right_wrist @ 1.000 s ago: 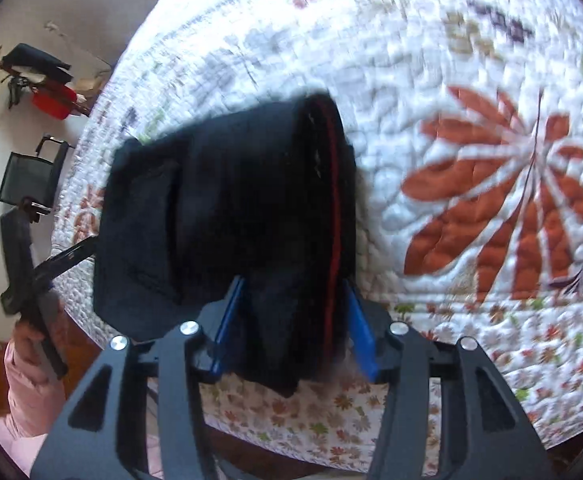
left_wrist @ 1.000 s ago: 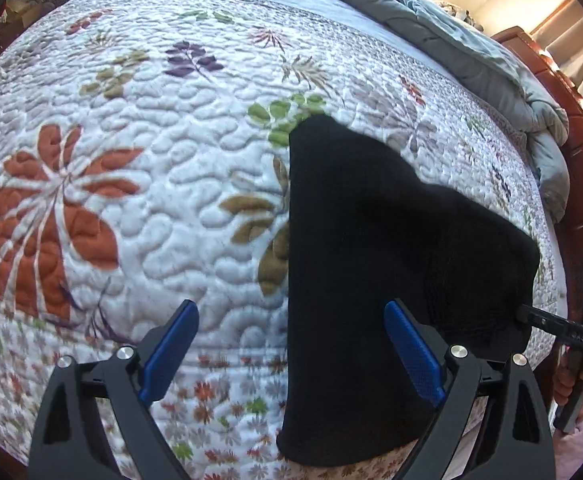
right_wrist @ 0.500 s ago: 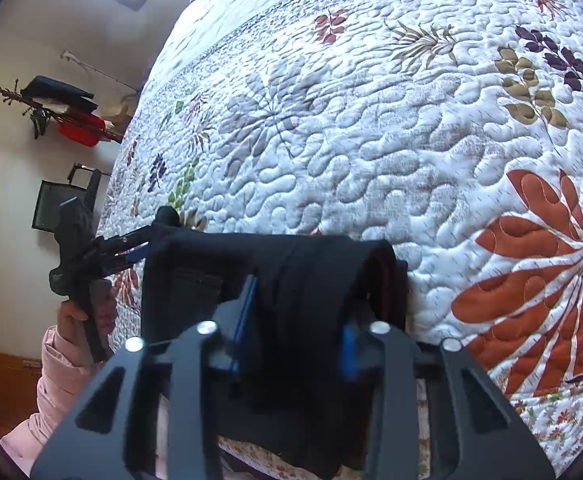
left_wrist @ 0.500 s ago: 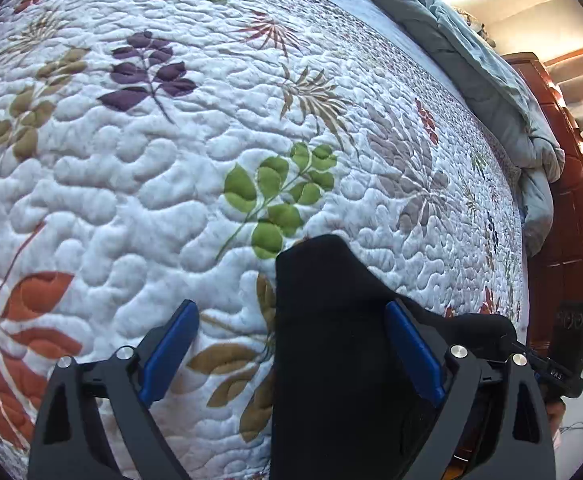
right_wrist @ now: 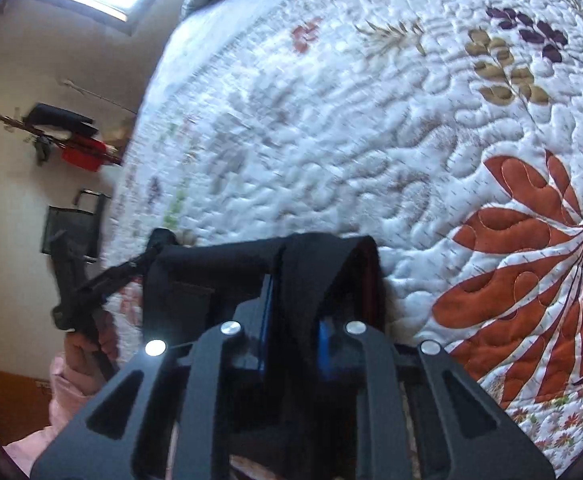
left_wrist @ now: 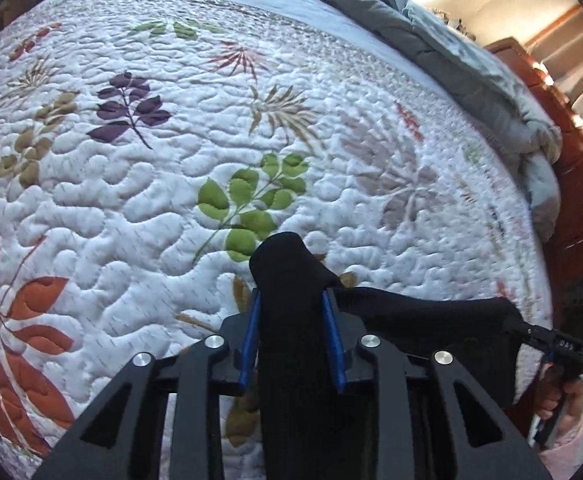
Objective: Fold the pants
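Blue pads of the left gripper are seen closing on a bunched corner of the black pants, the cloth pinched between them and poking out past the tips. Blue pads of the right gripper are likewise closing on a thick fold of the pants at the other end. Between the two grips the garment is stretched as a dark band, its long axis running from one gripper to the other, low over the near edge of the floral quilt. Open quilt lies ahead of both; each end is equally in hand, so the fold is judged to be carried forward together
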`<state>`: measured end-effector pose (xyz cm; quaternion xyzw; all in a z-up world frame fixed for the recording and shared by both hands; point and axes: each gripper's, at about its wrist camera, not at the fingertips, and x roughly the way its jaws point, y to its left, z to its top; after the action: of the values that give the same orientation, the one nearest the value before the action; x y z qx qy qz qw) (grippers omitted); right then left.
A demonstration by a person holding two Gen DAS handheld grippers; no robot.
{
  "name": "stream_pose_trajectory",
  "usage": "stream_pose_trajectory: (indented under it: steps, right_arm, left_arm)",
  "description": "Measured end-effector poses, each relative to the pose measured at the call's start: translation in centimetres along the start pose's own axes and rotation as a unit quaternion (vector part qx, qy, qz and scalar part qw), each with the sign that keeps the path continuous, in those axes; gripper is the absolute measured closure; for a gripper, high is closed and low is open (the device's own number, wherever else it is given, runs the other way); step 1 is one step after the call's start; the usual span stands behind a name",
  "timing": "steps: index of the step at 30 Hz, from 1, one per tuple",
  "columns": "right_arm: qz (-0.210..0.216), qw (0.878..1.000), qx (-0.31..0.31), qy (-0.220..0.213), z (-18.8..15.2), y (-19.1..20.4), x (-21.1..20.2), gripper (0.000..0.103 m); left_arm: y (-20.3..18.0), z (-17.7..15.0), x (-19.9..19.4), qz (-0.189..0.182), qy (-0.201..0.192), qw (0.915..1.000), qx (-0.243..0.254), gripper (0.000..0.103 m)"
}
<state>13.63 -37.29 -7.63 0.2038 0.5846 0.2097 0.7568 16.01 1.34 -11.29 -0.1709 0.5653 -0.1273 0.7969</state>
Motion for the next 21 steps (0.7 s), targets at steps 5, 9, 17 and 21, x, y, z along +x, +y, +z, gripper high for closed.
stream_pose_trajectory:
  steps: [5,9,17,21]
  right_arm:
    - [0.009,1.0,0.006,0.001,0.2,-0.2,0.5,0.082]
    - [0.007,1.0,-0.013,-0.009,-0.7,0.9,-1.4,0.062]
    - [-0.023,0.999,-0.048,0.007,-6.4,1.2,-5.1,0.051]
    - [-0.03,0.998,-0.045,0.031,-9.2,0.1,-5.1,0.051]
  left_arm:
    - [0.2,0.1,0.2,0.0,0.006,1.0,-0.005,0.068]
    - [0.4,-0.6,-2.0,0.002,0.01,0.9998,-0.018,0.039]
    - [-0.3,-7.6,-4.9,-0.041,0.051,0.9978,0.003,0.031]
    - [-0.7,-11.0,-4.1,-0.057,0.074,0.9957,-0.002,0.031]
